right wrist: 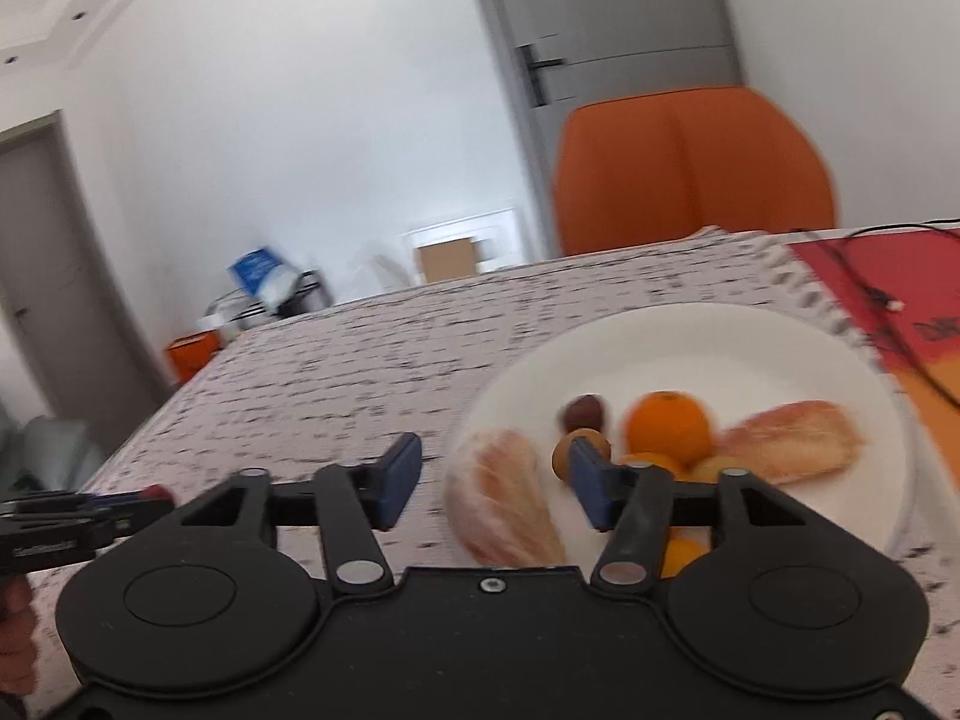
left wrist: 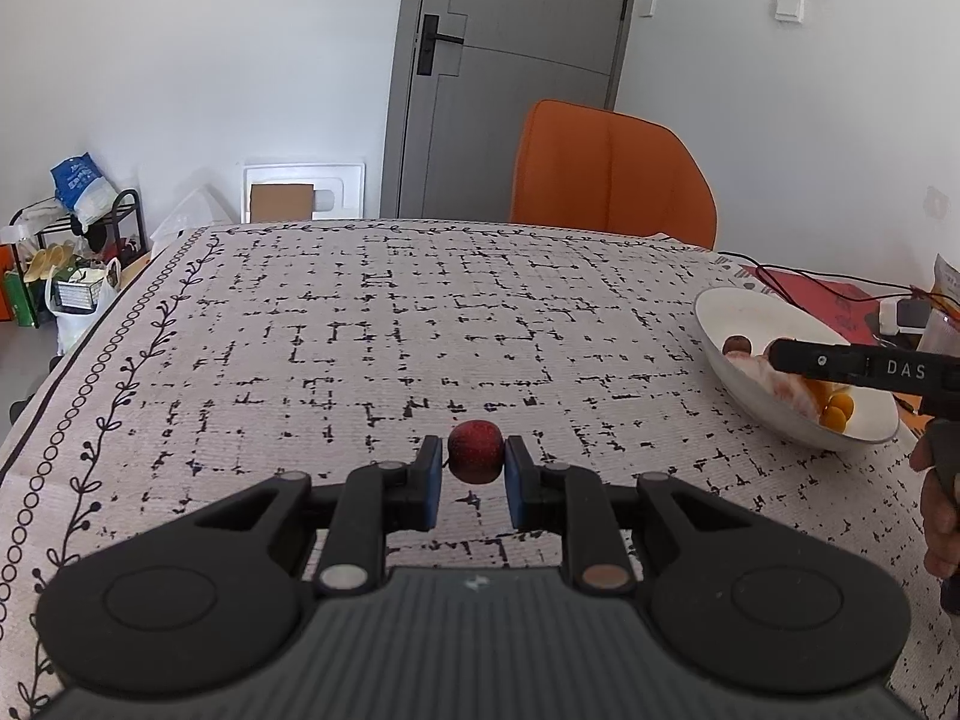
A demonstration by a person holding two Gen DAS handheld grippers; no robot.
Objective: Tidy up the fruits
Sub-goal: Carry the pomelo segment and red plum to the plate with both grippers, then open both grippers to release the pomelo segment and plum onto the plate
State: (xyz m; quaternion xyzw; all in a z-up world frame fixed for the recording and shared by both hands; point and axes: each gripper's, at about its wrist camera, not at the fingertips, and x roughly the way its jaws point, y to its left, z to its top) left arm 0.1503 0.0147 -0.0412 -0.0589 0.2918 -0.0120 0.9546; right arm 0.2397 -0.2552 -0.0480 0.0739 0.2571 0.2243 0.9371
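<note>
My left gripper (left wrist: 475,461) is shut on a small dark red round fruit (left wrist: 476,450), held just above the patterned tablecloth (left wrist: 360,330). A white bowl (left wrist: 750,309) at the right holds peeled citrus segments, an orange and small fruits. In the right wrist view, which is blurred, my right gripper (right wrist: 493,463) stands open over the near left part of the bowl (right wrist: 660,336). A peeled segment (right wrist: 504,498) lies below its jaws and a small brown fruit (right wrist: 564,455) sits by the right pad. An orange (right wrist: 669,426) and another segment (right wrist: 792,441) lie beyond.
An orange chair (left wrist: 612,174) stands behind the table's far edge. A red mat (right wrist: 900,300) with black cables (left wrist: 810,285) and a small device lies right of the bowl. A person's hand (left wrist: 939,516) holds the right gripper's handle.
</note>
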